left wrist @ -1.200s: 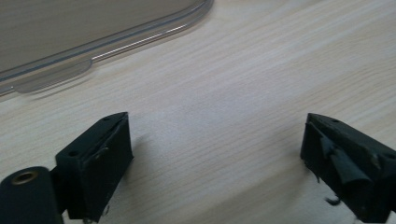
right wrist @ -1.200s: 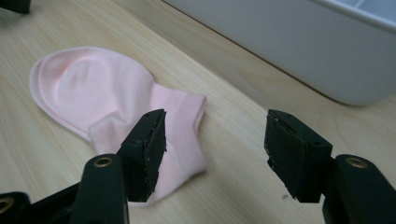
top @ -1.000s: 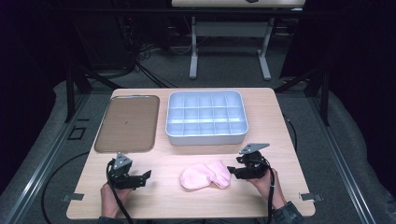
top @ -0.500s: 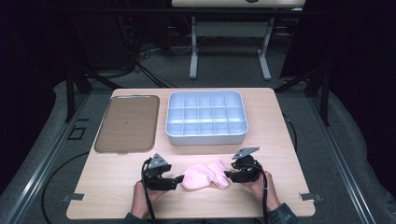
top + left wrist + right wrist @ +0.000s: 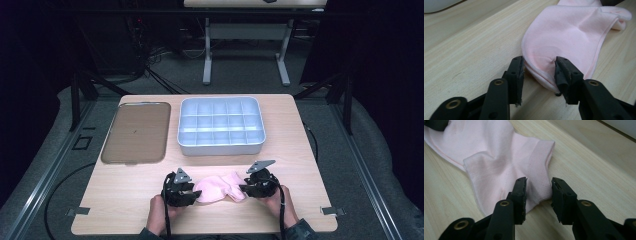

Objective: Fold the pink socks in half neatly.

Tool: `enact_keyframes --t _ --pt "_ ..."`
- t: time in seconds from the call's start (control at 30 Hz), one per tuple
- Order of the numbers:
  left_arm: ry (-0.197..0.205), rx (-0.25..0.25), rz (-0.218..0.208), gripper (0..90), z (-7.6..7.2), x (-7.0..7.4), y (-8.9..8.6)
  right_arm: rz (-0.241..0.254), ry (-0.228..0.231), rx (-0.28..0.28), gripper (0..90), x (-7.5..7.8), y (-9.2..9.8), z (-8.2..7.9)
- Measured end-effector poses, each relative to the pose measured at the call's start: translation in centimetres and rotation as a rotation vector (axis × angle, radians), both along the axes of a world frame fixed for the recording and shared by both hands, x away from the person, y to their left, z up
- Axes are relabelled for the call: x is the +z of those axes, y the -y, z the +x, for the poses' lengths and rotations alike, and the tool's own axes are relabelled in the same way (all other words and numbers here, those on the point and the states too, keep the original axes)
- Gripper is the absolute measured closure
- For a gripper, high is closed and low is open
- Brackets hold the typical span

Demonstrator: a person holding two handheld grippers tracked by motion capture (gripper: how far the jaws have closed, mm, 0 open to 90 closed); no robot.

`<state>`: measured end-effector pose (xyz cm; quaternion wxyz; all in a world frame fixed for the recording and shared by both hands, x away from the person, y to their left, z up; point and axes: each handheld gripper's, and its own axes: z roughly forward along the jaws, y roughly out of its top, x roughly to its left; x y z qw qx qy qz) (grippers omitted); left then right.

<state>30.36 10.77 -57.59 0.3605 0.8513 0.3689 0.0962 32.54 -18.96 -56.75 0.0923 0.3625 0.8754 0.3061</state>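
A pink sock (image 5: 220,189) lies flat near the table's front edge, with a second layer of pink fabric folded over it. My left gripper (image 5: 192,196) is at its left end. In the left gripper view the jaws (image 5: 539,72) have just been closing and straddle the sock's rounded toe (image 5: 569,35), the fabric puckering slightly at one pad. My right gripper (image 5: 243,189) is at the sock's right end. Its jaws (image 5: 539,195) have also been closing and stand around the ribbed cuff (image 5: 540,170), with a gap at one pad.
A flat brown tray (image 5: 135,131) lies at the back left of the wooden table (image 5: 310,165). A pale compartment box (image 5: 221,125) with several cells sits behind the sock. Bare wood lies between the box and the grippers.
My left gripper has moved right across the table to the sock's left end. Both pairs of jaws have narrowed around the sock. The right hand has barely shifted.
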Motion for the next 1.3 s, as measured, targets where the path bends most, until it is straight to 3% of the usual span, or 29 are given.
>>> enact_keyframes --t 0.07,0.17,0.33,0.5,0.83,1.17,1.3 --pt "0.007 -0.005 0.008 60.5 -0.1 0.0 0.1 0.002 -0.001 0.002 66.7 0.0 0.0 0.0" --pt "0.011 -0.027 0.022 71.9 -0.3 0.1 0.4 0.027 -0.001 -0.004 71.8 -0.1 0.0 -0.2" --pt "0.026 -0.037 0.049 80.8 -0.7 0.2 0.8 0.044 -0.011 -0.002 77.8 -0.2 0.1 -0.3" --pt "0.027 -0.035 0.039 85.7 -0.7 0.2 0.6 0.058 -0.017 -0.006 79.6 -0.3 0.2 -0.4" --pt "0.016 -0.029 0.02 86.6 0.0 0.5 -0.2 0.077 -0.005 -0.032 80.4 0.3 1.0 -0.6" --pt "0.012 -0.019 0.012 85.2 0.6 0.5 -0.4 0.04 0.021 -0.044 79.5 0.5 0.6 -1.0" --pt "0.011 -0.021 -0.01 74.3 0.5 0.3 -0.8 0.025 0.016 -0.035 75.6 0.1 0.4 -0.9"
